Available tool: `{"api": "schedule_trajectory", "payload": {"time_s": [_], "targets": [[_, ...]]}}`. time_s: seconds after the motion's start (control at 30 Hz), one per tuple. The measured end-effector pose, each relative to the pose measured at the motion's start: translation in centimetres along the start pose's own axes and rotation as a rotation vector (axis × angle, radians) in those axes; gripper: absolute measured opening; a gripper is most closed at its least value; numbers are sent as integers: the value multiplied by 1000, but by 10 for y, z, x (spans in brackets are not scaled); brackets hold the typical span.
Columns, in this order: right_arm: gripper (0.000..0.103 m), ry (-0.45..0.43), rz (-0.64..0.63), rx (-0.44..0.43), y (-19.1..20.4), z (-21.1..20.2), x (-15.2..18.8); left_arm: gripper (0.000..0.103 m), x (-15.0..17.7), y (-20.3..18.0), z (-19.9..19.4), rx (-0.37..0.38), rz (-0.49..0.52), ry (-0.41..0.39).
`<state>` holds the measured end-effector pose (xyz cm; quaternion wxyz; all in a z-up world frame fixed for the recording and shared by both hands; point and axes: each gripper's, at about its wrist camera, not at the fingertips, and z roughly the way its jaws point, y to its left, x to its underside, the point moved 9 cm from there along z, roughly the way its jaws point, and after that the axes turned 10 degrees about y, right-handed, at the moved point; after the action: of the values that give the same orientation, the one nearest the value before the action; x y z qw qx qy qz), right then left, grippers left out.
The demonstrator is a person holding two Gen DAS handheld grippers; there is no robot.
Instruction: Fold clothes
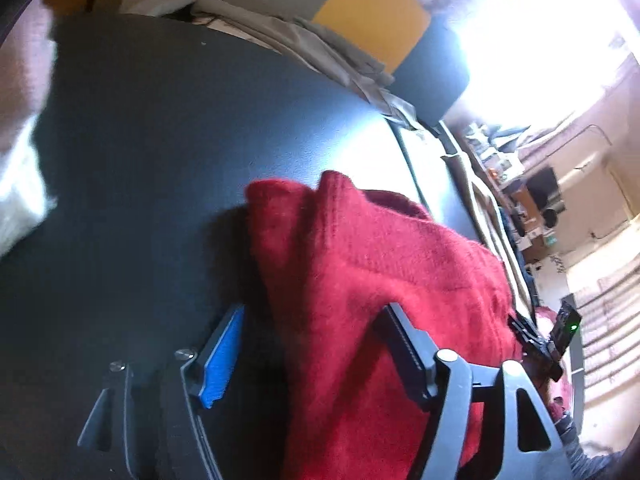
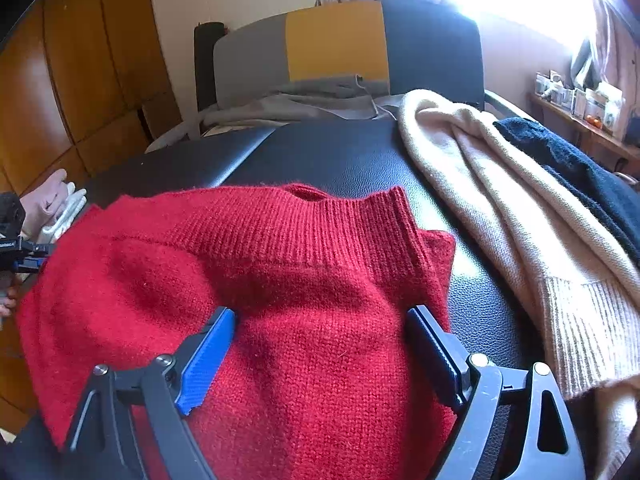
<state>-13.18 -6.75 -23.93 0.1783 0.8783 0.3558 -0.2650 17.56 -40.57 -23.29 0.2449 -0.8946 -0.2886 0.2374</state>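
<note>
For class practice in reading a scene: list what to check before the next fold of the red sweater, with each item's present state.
1. Red sweater lies on the black surface: ok.
2. Left hand-held gripper open, not gripping: ok.
3. Right hand-held gripper open over the sweater: ok.
4. Collar visible and facing away: ok.
5. Cream sweater clear of the red one: ok, apart.
6. Sleeves laid flat: cannot tell.

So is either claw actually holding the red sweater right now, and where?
Neither. The left claw and right claw both stand open over the red sweater, pads not pinching it.
</note>
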Motion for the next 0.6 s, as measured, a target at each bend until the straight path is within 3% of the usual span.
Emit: {"api": "schedule_trajectory", "payload": {"time_s": [0.07, 0.13, 0.17, 0.2, 0.23, 0.3, 0.4, 0.6], "targets": [[90, -4, 3, -2, 0, 0, 0, 72, 0, -9, 6, 45, 15, 32], [90, -7, 6, -3, -1, 0, 0, 63, 1, -19, 13, 51, 56, 63], [91, -7, 7, -3, -1, 0, 0, 52, 2, -22, 16, 52, 55, 76], [91, -8, 8, -2, -1, 1, -1, 31, 2, -24, 20, 54, 43, 87], [91, -8, 10, -1, -1, 1, -1, 27, 2, -24, 21, 65, 22, 88], [92, -8, 14, 1, -2, 1, -1, 22, 1, -21, 21, 89, -26, 76], [92, 1, 13, -1, -2, 1, -1, 18, -8, -10, 10, 58, -65, 43], [91, 97, -49, -74, 10, -6, -4, 16, -35, -12, -15, -76, -1, 19]]}}
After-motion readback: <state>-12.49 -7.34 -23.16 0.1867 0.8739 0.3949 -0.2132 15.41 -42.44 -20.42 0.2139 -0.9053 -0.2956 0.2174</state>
